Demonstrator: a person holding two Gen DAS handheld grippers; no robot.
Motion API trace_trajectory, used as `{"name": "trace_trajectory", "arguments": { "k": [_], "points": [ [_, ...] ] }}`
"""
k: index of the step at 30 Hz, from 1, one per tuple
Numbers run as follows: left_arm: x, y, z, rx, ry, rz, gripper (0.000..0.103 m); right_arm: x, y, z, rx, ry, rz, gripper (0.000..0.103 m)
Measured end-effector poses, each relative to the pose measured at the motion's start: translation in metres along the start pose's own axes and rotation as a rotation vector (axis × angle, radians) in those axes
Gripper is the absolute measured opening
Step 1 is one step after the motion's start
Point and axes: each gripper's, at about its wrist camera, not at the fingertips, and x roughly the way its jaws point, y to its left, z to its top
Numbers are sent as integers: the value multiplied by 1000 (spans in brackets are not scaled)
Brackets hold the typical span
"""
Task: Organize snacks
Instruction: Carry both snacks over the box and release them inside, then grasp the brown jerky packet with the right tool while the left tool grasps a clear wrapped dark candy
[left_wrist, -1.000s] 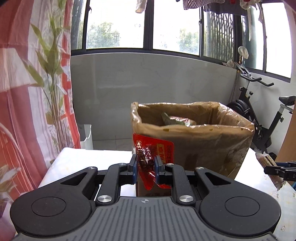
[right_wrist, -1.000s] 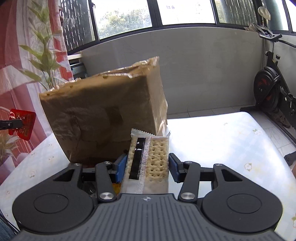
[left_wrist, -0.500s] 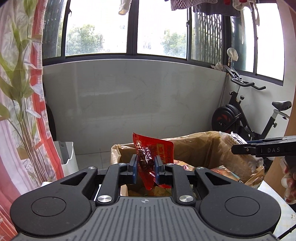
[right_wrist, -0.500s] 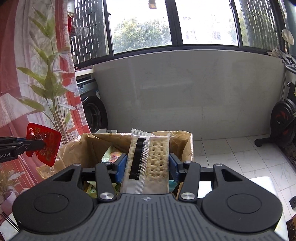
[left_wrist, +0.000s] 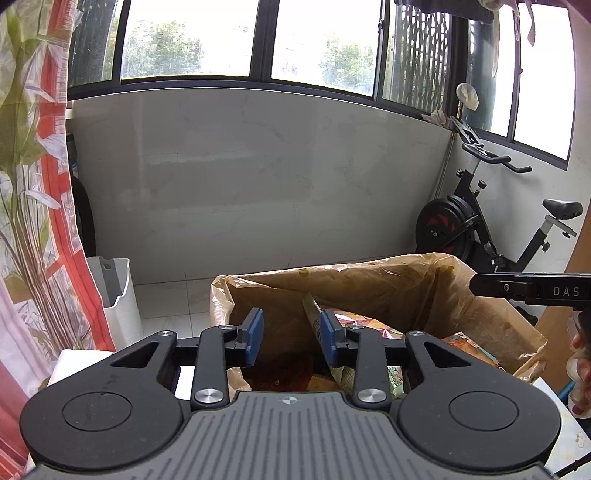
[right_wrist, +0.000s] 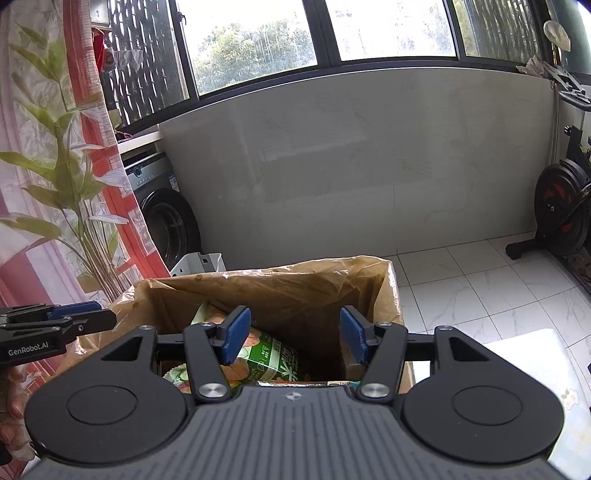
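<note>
Both grippers hover over the open top of a brown cardboard box (left_wrist: 388, 291) lined with a crinkled tan plastic bag (right_wrist: 280, 288). The box stands on a white table with a small flower print (right_wrist: 524, 350).

Left gripper (left_wrist: 291, 332): jaws opening, blue pads apart with a narrow gap, nothing between them. Directly below that gap, inside the box, lies a dark red snack packet (left_wrist: 280, 373). A silver-edged packet with a serrated top (left_wrist: 314, 314) stands upright just beside the right-hand pad; I cannot tell if it touches.

Right gripper (right_wrist: 291, 336): jaws opening, pads moderately wide, nothing between them. Below, in the box, sits a green snack bag with white lettering (right_wrist: 277, 358), leaning against other colourful packets (right_wrist: 207, 317). Part of another packet (right_wrist: 306, 384) shows at the gripper's front edge, mostly hidden.

More snacks with orange and yellow print (left_wrist: 362, 321) fill the right half of the box in the left wrist view.

Each gripper shows at the edge of the other's view, level, held beside the box rim; part of the person's fingers (left_wrist: 580, 373) is visible at the frame edge.

Surroundings: a grey tiled wall under dark-framed windows, an exercise bike (left_wrist: 491, 229), a front-loading washing machine (right_wrist: 166, 218), a white bin (left_wrist: 118, 295), and a red-and-white curtain with bamboo print (right_wrist: 55, 166).
</note>
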Motion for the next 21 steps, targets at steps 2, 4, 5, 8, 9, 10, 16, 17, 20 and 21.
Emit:
{"name": "trace_trajectory", "arguments": {
  "k": [2, 4, 5, 8, 9, 10, 16, 17, 20, 21],
  "points": [
    [-14, 1, -5, -8, -11, 4, 37, -12, 3, -4, -3, -26, 5, 58],
    [-32, 3, -11, -21, -21, 9, 37, -27, 6, -12, -11, -55, 10, 58],
    [-40, 4, -15, -30, -26, 12, 38, -35, 8, -16, -19, -70, 12, 58],
    [-68, 10, -28, -66, -43, 25, 38, -63, 17, -35, -83, -139, 19, 58],
    [-78, 10, -35, -81, -49, 34, 38, -70, 21, -42, -111, -158, 14, 58],
    [-86, 9, -42, -95, -52, 41, 39, -78, 24, -49, -134, -175, 13, 58],
    [-117, 3, -84, -169, -47, 55, 40, -105, 30, -92, -160, -182, 70, 58],
    [-117, 2, -90, -172, -42, 59, 41, -106, 31, -100, -165, -173, 69, 58],
    [-112, 1, -109, -203, -2, 77, 41, -107, 30, -124, -159, -124, 56, 58],
    [-111, 1, -114, -214, 9, 78, 41, -105, 28, -134, -144, -102, 54, 58]
  ]
}}
